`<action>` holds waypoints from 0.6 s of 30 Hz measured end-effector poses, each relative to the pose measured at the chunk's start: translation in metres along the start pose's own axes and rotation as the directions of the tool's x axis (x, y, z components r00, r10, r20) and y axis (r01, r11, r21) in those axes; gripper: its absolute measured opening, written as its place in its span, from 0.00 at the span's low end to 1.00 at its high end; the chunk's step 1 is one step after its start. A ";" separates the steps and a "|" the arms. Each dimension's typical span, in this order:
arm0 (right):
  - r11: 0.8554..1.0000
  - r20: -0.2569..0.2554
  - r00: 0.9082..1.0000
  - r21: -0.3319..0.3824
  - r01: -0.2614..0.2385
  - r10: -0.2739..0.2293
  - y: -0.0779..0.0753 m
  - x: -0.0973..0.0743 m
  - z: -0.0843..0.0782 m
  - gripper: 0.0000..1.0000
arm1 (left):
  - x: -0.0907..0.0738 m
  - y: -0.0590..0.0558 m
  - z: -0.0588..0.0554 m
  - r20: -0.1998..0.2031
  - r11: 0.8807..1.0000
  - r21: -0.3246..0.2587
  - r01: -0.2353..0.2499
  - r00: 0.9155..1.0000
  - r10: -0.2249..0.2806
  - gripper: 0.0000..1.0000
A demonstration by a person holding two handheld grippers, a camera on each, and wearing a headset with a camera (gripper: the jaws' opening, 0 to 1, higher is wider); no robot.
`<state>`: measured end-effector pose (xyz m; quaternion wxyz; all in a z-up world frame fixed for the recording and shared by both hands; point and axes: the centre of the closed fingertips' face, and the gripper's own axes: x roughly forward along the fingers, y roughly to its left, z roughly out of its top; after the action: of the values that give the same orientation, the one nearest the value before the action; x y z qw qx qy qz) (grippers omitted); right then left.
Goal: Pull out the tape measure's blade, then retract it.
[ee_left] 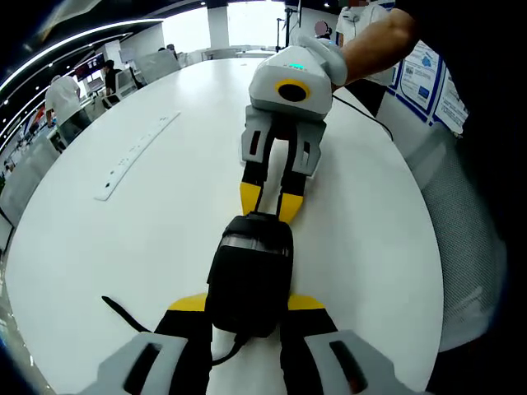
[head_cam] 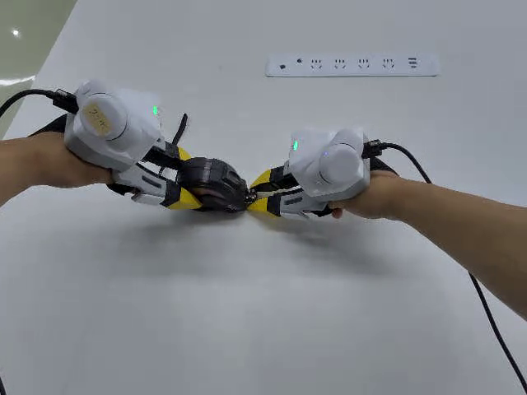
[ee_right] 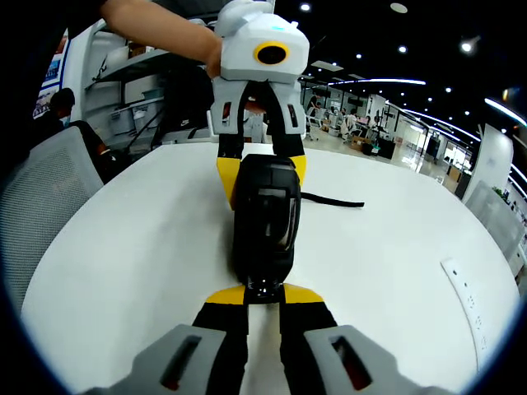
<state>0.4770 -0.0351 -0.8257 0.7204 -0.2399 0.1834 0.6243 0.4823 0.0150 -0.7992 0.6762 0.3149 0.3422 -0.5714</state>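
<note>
A black tape measure lies low over the white table, its blade fully inside the case. My left gripper is shut on the case's sides, which sit between its yellow-tipped fingers. In the left gripper view the case points away toward my right gripper. My right gripper meets the case's front end from the right. In the right gripper view the case stands just beyond my right gripper, which is shut on the blade's end hook. The left gripper holds the far end.
A white power strip lies at the far side of the table. The tape measure's black wrist strap trails on the tabletop. Black cables run from both grippers. A grey chair stands at the table's edge.
</note>
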 end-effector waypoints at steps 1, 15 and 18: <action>1.000 -0.003 1.000 -0.001 -0.001 0.001 0.000 0.000 0.000 0.12 | 0.000 0.000 0.000 0.002 1.000 -0.001 -0.001 1.000 0.001 0.28; 1.000 -0.021 1.000 -0.016 -0.007 0.007 -0.001 -0.004 -0.004 0.12 | 0.000 -0.001 0.000 0.015 1.000 -0.006 -0.004 1.000 0.004 0.28; 1.000 -0.024 1.000 -0.018 -0.009 0.009 -0.001 -0.006 -0.005 0.12 | 0.000 -0.001 0.000 0.014 1.000 -0.006 -0.004 1.000 0.004 0.28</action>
<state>0.4770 -0.0432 -0.8258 0.7132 -0.2530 0.1872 0.6264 0.4818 0.0148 -0.7991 0.6806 0.3093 0.3386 -0.5714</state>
